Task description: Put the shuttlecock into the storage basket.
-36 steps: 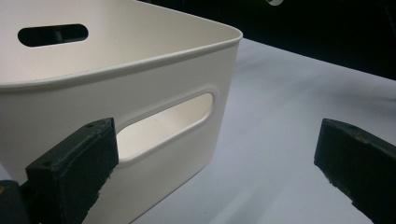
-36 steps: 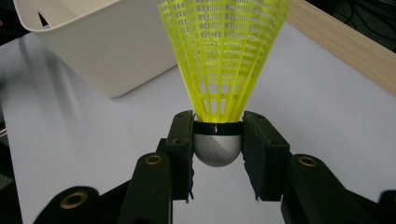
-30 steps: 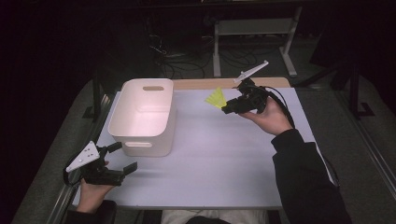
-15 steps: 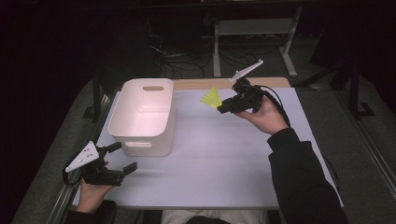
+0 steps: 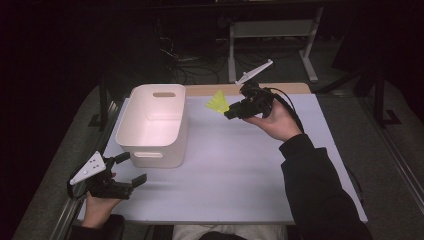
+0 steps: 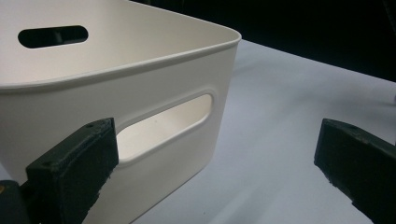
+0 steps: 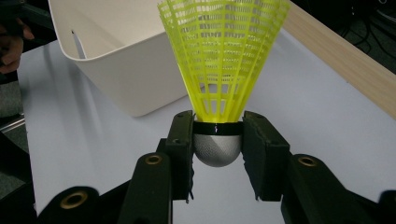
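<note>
A yellow plastic shuttlecock (image 5: 218,102) (image 7: 219,65) with a grey rounded head is held above the white table, its skirt pointing towards the bin. My right gripper (image 5: 231,112) (image 7: 217,140) is shut on its head, lifted off the table right of the bin. The white plastic bin (image 5: 154,125) (image 6: 116,84) (image 7: 112,51) stands at the left of the table and looks empty. My left gripper (image 5: 131,169) (image 6: 215,163) rests open at the near left corner, just in front of the bin's handle slot, with nothing between its fingers.
The white table top (image 5: 235,170) stretches between the two hands. A wooden strip (image 5: 280,88) runs along its far edge. Behind it stand a metal table frame (image 5: 270,35) and cables on a dark floor.
The right gripper has lifted the shuttlecock slightly higher and a little left, towards the bin. The left gripper has stayed in place.
</note>
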`<state>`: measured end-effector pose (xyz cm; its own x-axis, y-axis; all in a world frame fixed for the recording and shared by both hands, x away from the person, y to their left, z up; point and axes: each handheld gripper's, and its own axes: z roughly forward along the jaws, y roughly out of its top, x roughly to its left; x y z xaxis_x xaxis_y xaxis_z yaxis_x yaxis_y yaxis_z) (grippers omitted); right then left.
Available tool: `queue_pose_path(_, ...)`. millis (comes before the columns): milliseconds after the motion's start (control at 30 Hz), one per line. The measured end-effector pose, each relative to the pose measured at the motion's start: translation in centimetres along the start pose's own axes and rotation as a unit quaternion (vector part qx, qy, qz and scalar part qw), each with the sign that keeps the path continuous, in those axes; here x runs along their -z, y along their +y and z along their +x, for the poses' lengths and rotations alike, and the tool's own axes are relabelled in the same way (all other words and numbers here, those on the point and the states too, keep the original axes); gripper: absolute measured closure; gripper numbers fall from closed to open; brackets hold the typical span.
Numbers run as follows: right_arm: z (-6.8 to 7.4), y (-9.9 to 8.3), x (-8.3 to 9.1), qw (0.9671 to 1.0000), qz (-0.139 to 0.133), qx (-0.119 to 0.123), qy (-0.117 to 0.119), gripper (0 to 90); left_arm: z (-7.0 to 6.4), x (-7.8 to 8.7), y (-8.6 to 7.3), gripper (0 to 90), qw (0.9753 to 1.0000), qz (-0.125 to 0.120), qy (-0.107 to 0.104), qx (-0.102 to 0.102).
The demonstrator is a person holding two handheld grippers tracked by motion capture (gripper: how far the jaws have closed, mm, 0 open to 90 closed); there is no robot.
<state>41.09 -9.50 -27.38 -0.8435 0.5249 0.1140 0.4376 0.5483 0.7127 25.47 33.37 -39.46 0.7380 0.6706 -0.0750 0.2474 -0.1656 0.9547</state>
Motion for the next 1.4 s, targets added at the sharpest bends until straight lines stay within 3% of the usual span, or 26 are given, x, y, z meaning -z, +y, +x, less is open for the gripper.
queue_pose_path(1400, 3.2, 4.5, -2.4, 0.9985, 0.003, 0.049, 0.024, 63.5, 0.0, 0.0, 0.0, 0.0, 1.0, 0.0, -0.001, 0.0)
